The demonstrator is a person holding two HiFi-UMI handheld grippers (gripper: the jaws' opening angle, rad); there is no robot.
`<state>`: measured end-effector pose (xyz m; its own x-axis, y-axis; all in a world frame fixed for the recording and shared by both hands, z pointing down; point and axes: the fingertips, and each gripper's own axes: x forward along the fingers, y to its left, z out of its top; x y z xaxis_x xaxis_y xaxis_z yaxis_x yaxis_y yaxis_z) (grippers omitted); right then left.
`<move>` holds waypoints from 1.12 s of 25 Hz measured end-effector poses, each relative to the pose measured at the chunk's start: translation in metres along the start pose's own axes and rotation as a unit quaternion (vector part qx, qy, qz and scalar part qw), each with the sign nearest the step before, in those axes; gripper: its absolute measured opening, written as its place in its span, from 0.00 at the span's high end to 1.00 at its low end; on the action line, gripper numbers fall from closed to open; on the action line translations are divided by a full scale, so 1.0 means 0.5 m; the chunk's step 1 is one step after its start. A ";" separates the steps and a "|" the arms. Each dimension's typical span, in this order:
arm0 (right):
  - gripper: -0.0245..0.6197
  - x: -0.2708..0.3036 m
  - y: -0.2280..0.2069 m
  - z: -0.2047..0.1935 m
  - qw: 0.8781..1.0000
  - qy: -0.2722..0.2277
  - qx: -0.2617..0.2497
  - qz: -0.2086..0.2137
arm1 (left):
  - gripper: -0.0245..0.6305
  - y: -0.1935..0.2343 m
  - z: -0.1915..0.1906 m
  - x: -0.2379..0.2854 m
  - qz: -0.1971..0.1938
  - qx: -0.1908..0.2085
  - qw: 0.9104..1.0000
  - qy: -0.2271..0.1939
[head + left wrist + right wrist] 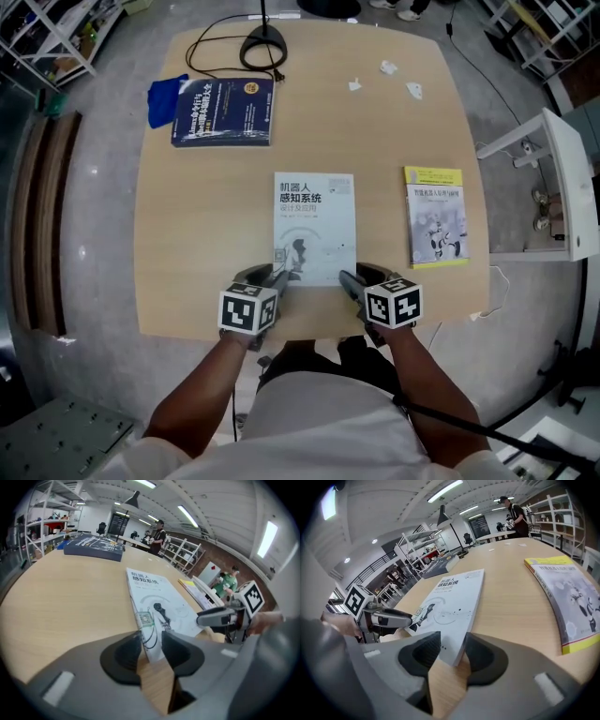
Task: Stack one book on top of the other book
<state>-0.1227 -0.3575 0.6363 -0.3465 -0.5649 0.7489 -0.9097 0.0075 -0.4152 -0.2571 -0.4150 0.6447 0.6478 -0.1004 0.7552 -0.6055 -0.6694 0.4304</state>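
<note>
- the left gripper (278,275) and the right gripper (349,278) sit at the near edge of the table (187,234), one at each near corner of the white book (314,225).
- each gripper's own view shows its jaws partly apart with a corner of the white book between them; the pads do not look pressed on it, so neither has a grip yet.
- the white book lies flat on the table in the middle, with nothing on it and nothing under it.
- the yellow book (435,216) lies flat to its right, clearly apart from it and untouched.
- the dark blue book (223,111) lies at the far left of the table, well apart from both, with a blue cloth (166,98) just beside it.
- judgement: no stacking is done. what is left is closing on the white book, lifting it, carrying it over another book and setting it down square on top; which book is the target the pictures do not tell.
</note>
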 end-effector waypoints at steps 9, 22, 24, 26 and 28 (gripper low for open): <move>0.72 -0.050 0.014 -0.076 1.000 0.015 -0.007 0.008 | 0.76 -0.062 -0.098 -0.025 0.003 -0.009 1.000 0.012; 0.72 -0.152 0.063 -0.266 0.998 0.025 -0.012 0.060 | 0.78 -0.167 -0.254 -0.084 0.013 -0.026 1.000 0.010; 0.72 -0.164 0.071 -0.294 0.997 0.028 -0.020 0.066 | 0.78 -0.179 -0.283 -0.093 0.015 -0.033 0.999 0.008; 0.72 -0.172 0.077 -0.317 0.997 0.030 -0.024 0.069 | 0.80 -0.187 -0.308 -0.101 0.017 -0.038 0.999 0.007; 0.72 -0.178 0.082 -0.334 0.996 0.031 -0.026 0.074 | 0.81 -0.193 -0.327 -0.107 0.020 -0.039 0.999 0.006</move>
<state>-0.1675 -0.1692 0.6388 -0.4891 -0.5022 0.7131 -0.8579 0.1294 -0.4972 -0.3088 -0.2246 0.6435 0.6171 -0.1162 0.7783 -0.6655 -0.6049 0.4374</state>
